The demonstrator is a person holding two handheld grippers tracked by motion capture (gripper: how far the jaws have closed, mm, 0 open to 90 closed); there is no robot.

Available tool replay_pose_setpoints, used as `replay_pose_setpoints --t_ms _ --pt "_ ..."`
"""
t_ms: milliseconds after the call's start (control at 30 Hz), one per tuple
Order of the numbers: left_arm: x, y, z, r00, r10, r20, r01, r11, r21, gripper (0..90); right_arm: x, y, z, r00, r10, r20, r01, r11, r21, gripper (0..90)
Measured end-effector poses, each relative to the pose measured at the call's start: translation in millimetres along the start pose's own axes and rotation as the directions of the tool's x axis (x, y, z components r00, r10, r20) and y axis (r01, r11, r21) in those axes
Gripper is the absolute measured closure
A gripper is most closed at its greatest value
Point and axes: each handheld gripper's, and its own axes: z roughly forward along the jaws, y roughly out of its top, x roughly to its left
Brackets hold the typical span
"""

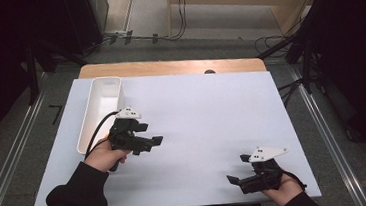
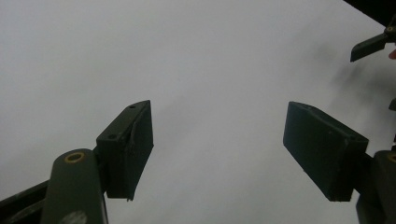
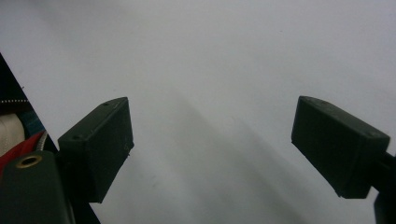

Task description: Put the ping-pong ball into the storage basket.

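Left gripper (image 1: 155, 142) and right gripper (image 1: 234, 181) hover over the white table (image 1: 207, 116), jaws spread, grasping nothing

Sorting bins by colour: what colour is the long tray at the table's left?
White tray, clearest in the high view.

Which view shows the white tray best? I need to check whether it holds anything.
The high view: the long white tray lies at the table's far left, beyond the left tool, and its inside looks empty. The left gripper view and right gripper view look onto bare white tabletop, so they settle nothing about it.
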Motion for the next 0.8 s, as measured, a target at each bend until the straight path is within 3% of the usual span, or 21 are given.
replay_pose_setpoints --t_ms 267,800 --pt "-4.0 -12.1 1.6 0.9994 0.032 -0.015 -0.033 0.9992 -0.022 24.7 0.0 0.0 0.2 1.0000 0.000 0.002 0.000 1.000 0.001 11.5" --pt "-8.3 -32.0 3.2 0.9955 0.093 0.015 -0.093 0.9956 -0.006 24.6 0.6 -0.3 0.2 1.0000 0.005 -0.004 -0.005 1.000 0.010 11.5"
